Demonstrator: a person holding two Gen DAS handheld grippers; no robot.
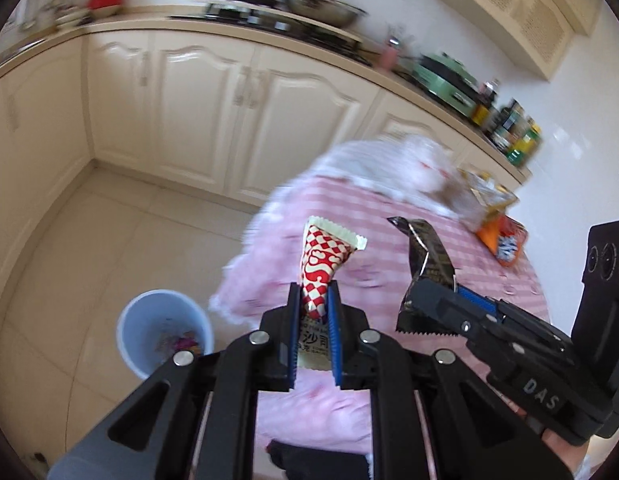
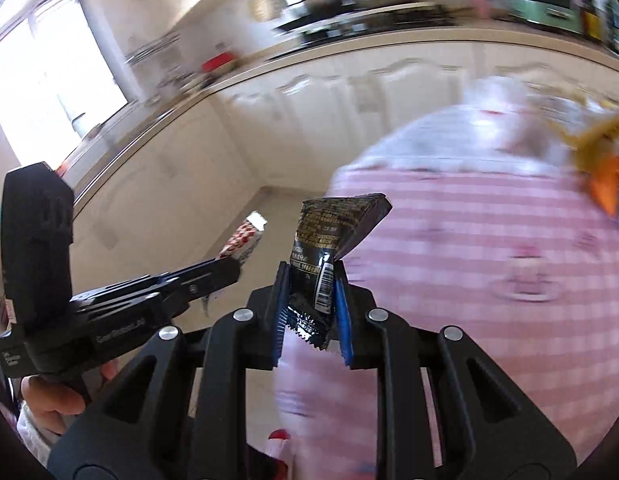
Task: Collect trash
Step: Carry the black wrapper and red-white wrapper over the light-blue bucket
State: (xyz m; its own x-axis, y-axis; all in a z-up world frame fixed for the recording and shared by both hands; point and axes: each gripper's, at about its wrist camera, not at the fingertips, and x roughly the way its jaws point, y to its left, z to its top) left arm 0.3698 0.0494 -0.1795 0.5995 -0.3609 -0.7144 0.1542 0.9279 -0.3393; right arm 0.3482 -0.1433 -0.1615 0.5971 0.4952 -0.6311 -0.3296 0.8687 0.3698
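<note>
My left gripper (image 1: 314, 294) is shut on a red-and-white checked snack wrapper (image 1: 323, 260), held upright above the table's left edge. My right gripper (image 2: 311, 276) is shut on a black foil wrapper (image 2: 329, 232) over the pink checked tablecloth (image 2: 489, 240). The right gripper and its black wrapper (image 1: 423, 256) also show in the left wrist view, to the right of my left gripper. The left gripper and the red-and-white wrapper (image 2: 245, 240) show at the left of the right wrist view. A pale blue trash bin (image 1: 165, 332) with some trash inside stands on the floor, below left of the table.
An orange snack bag (image 1: 503, 242) and a yellowish bag (image 1: 485, 194) lie at the table's far right. Cream kitchen cabinets (image 1: 237, 108) and a countertop with pans and bottles run behind. The floor (image 1: 109, 240) is pale tile.
</note>
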